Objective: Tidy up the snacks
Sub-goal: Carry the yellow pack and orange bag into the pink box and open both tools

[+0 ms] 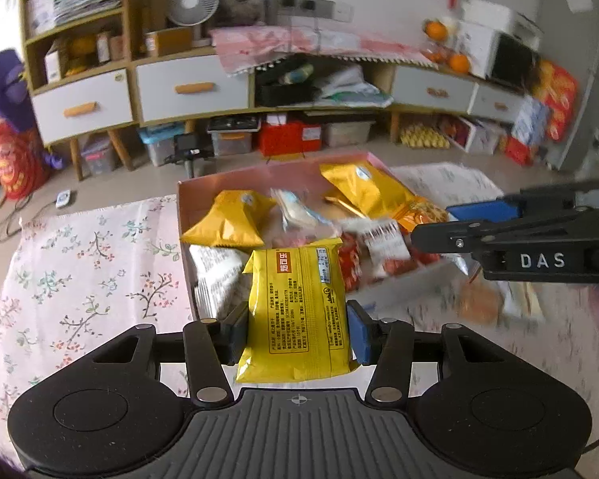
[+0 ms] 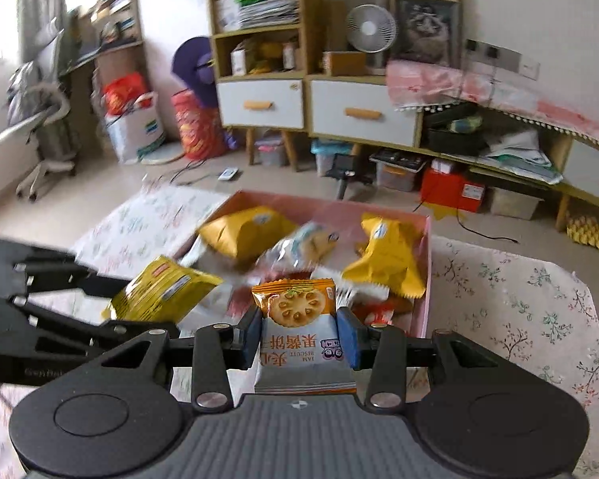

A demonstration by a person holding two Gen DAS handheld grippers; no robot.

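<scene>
My left gripper [image 1: 297, 329] is shut on a yellow snack packet [image 1: 297, 311], held above the near edge of a pink box [image 1: 235, 181]. The packet also shows in the right wrist view [image 2: 159, 289]. My right gripper [image 2: 299, 337] is shut on an orange and white jam biscuit packet [image 2: 299, 319], just before the pink box [image 2: 425, 279]. The box holds several snacks: two yellow bags [image 1: 229, 219] [image 1: 363, 187], a clear packet [image 1: 299, 211], red packets [image 1: 349, 265] and a white packet [image 1: 215, 275]. The right gripper shows from the side in the left view [image 1: 451, 223].
The box sits on a floral cloth [image 1: 88, 279] over the table. Beyond the table edge are the floor, a wooden cabinet with white drawers [image 1: 191, 88], storage bins under it [image 1: 291, 137], a fan [image 1: 187, 2], and an office chair [image 2: 40, 119].
</scene>
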